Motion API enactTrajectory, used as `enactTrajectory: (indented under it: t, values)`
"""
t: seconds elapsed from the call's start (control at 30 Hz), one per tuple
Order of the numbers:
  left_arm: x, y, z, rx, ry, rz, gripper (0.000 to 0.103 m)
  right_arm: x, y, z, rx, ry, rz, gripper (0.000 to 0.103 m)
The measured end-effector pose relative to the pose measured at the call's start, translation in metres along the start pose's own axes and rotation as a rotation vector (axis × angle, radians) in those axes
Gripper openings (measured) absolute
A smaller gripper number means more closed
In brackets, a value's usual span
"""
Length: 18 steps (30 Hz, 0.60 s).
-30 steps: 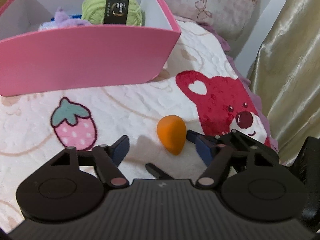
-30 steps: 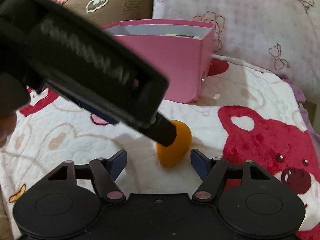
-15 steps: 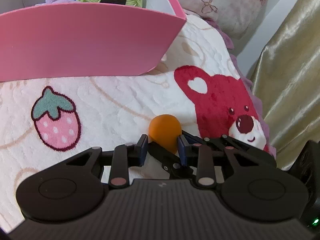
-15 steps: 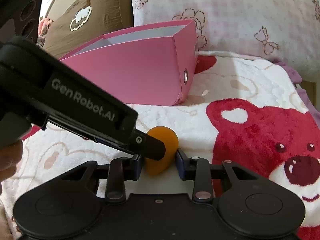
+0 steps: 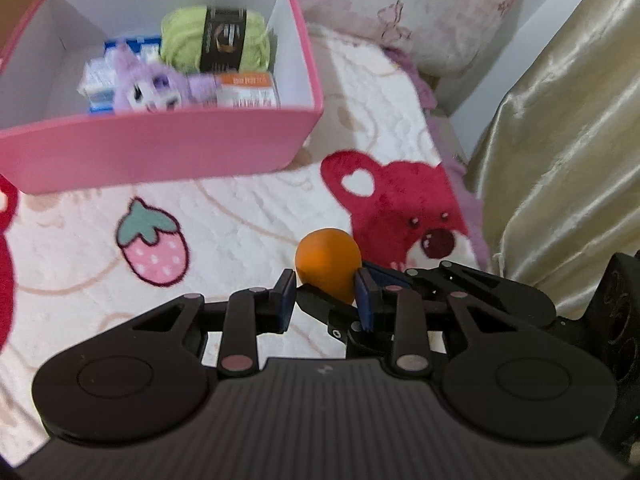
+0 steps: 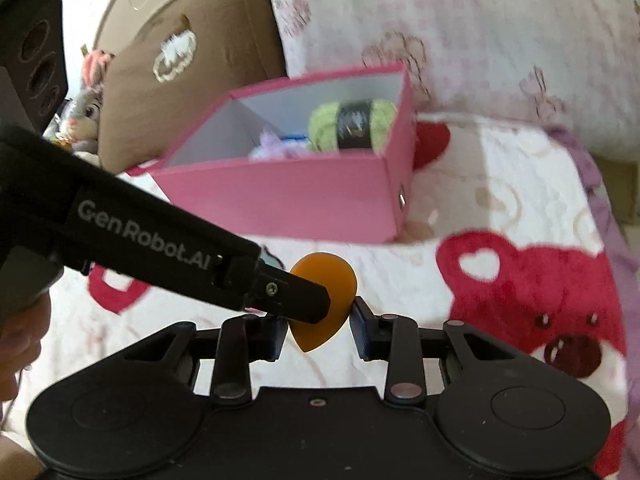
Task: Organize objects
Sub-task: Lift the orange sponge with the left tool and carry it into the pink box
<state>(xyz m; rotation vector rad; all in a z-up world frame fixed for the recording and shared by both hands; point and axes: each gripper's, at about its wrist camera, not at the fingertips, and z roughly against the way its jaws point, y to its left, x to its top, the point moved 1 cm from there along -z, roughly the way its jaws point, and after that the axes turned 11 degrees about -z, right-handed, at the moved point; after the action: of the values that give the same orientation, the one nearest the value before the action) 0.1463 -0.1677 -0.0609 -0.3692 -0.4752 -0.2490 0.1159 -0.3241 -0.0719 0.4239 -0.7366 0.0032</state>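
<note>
A plush white bed blanket carries the scene, printed with a pink strawberry at the left and a red bear face at the right; a floral pillow lies behind it, and a glossy gold curtain hangs at the far right of the left wrist view. At the left, a rigid pink box with white inner walls holds a fuzzy purple plush toy, a ball of green yarn with a black band, and small printed packets. Right of centre, the smooth, teardrop-shaped orange sponge is off the blanket, clenched between the blue pads of both tools: the left tongs grip its rounded end and the right tongs pinch it from the other side, the left tool's black finger crossing in front. A second ago both pairs stood spread around the sponge as it lay on the blanket; since then they have closed and lifted, so the box interior now shows from above.
</note>
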Motion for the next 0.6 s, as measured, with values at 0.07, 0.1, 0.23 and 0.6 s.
enactTrajectory:
  t: [0.07, 0.1, 0.23, 0.6]
  values:
    - [0.007, -0.002, 0.018, -0.003, -0.003, -0.001, 0.03, 0.011, 0.011, 0.012, 0.005, -0.002, 0.004, 0.038]
    - [0.01, -0.003, 0.028, -0.002, -0.003, -0.005, 0.03, 0.016, 0.016, 0.016, 0.008, 0.0, 0.004, 0.038]
    - [0.025, -0.004, 0.061, -0.002, -0.007, -0.012, 0.03, 0.037, 0.034, 0.036, 0.033, 0.0, -0.016, 0.038]
    - [0.084, 0.021, 0.094, -0.029, 0.014, 0.05, 0.031, 0.104, 0.062, 0.036, 0.044, 0.05, 0.028, 0.038]
